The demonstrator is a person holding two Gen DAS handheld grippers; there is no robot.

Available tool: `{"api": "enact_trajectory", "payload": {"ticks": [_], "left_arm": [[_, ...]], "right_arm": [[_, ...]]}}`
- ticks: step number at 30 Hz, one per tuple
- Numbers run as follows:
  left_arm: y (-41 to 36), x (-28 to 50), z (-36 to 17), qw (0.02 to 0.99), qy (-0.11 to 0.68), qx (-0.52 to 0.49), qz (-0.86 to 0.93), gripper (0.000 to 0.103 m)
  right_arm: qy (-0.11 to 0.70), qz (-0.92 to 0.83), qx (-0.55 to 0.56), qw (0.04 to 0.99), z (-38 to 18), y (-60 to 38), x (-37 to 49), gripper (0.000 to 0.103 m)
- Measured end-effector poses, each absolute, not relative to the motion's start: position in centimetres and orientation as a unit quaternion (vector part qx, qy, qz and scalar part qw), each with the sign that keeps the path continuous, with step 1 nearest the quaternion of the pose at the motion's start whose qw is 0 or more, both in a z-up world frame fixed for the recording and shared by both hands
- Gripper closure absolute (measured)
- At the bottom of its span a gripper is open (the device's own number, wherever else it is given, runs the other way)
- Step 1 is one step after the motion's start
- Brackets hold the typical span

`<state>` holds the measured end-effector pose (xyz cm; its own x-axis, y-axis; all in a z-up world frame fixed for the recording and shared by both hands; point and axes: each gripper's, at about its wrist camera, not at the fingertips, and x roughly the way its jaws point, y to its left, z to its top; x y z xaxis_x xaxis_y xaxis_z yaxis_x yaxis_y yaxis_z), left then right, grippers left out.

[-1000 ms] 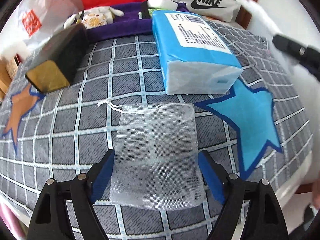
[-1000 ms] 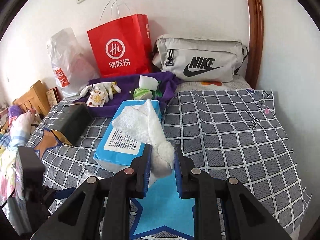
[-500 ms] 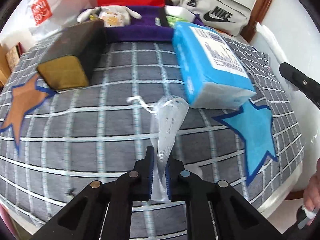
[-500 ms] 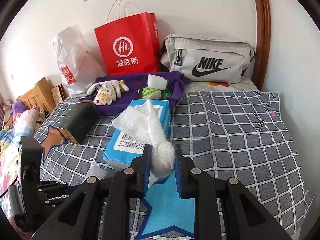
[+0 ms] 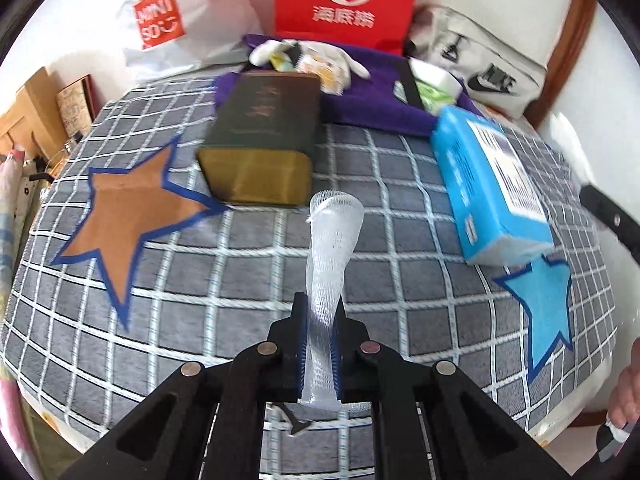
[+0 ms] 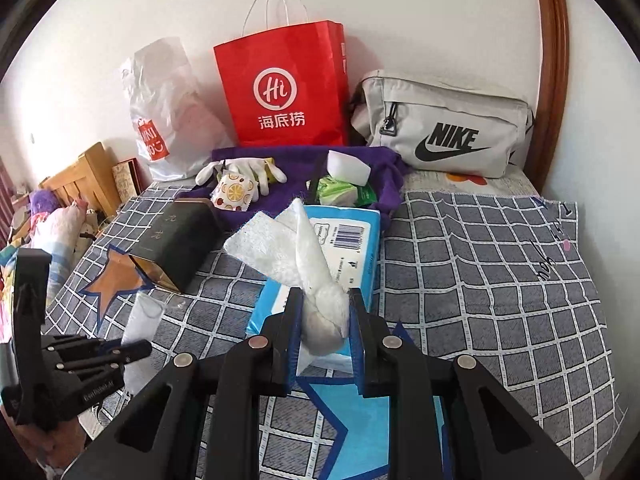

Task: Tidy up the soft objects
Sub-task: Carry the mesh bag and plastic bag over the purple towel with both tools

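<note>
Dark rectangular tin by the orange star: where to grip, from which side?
Grip the dark tin across its two long side walls near the middle, coming from above. It lies flat on the checked bedcover, long and narrow, gold end toward the left camera; sides look clear, though likely wide for the jaws.

A grey bedspread (image 5: 248,264) is showing a white grid, orange and blue stars; white mesh pouch (image 5: 330,248), blue tissue pack (image 5: 472,184), red paper bag (image 6: 280,88).

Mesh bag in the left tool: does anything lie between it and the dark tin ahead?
Nothing visible does. The left tool is shut on the mesh bag, and only bare checked blanket lies between it and the dark tin's open end.
</note>
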<state>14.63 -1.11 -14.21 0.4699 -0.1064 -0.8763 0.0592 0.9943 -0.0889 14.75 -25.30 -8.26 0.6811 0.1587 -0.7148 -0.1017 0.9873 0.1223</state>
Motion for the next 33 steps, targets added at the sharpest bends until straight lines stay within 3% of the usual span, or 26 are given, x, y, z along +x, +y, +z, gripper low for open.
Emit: {"api": "enact_trajectory", "payload": {"ticks": [33], "left_arm": [[2.4,25.7,-6.8,0.890,0.452,-0.046,-0.039,0.093]], "right_arm": [[0.380,0.071,0.012,0.922,-4.5,-24.5,24.4,0.081]]}}
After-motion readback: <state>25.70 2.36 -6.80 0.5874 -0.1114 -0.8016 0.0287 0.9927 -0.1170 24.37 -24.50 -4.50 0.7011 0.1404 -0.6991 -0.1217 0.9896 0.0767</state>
